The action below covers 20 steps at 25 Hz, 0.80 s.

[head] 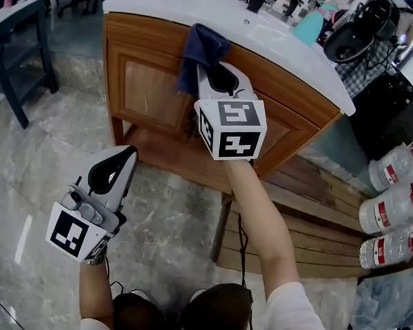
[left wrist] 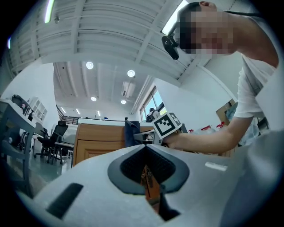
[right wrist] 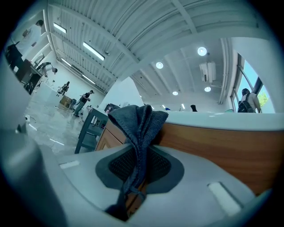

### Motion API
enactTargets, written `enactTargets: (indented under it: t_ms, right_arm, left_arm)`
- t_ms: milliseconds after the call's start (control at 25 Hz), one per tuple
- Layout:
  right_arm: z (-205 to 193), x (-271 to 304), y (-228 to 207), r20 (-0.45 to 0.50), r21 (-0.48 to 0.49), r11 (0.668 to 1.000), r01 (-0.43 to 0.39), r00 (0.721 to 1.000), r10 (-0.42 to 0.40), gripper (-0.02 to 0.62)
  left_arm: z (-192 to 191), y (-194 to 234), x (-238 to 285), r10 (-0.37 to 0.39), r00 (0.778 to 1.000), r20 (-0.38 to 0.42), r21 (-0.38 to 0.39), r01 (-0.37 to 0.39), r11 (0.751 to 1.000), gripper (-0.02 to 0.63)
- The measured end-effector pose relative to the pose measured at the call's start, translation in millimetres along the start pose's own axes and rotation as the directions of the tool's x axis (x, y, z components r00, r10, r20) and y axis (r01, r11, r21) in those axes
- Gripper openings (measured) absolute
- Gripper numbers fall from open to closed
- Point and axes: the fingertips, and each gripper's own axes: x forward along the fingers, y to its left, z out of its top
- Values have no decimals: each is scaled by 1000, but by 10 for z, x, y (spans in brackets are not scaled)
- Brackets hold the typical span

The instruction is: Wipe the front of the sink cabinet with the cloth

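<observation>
The wooden sink cabinet [head: 155,89] with a white top [head: 228,24] stands ahead. A dark blue cloth [head: 202,54] is pressed against the upper front of the cabinet, and my right gripper [head: 210,66] is shut on it. In the right gripper view the cloth [right wrist: 140,133] rises bunched from between the jaws beside the cabinet's wooden front [right wrist: 213,146]. My left gripper [head: 124,153] hangs low at the left, away from the cabinet, shut with nothing in it. The left gripper view shows the cabinet [left wrist: 100,142] and the cloth [left wrist: 131,133] in the distance.
A wooden slatted bench [head: 307,221] stands to the right of the cabinet, with plastic water bottles [head: 391,205] at its far right. A dark table [head: 19,47] is at the left. The floor is grey marble tile [head: 46,187].
</observation>
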Motion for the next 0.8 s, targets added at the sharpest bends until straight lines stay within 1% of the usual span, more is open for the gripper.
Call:
enactTargets:
  t_ms: [120,320,560,800]
  right_arm:
    - [-87,-225,-212,-12,-4,999,33,999,-33,67]
    - [-214,-576,-583,-34,-21,995,94,995,-95,71]
    - [-330,-982,-994,-66,-66,985,157,985,-161,81]
    - [-407,-1387,-1404,-73,-82,970,229,969,-235,83]
  left_arm:
    - [-1,-57,18,-15,1000,6,-6,15,1000,-3]
    - [-37,-217,92,-63,998,7,-9,63,998,-3]
    - [-2,-345,152,-79,997,22,-5,79,997,-3]
    - [-142,-363,171,-95,995,-13,-7,95,995,-3]
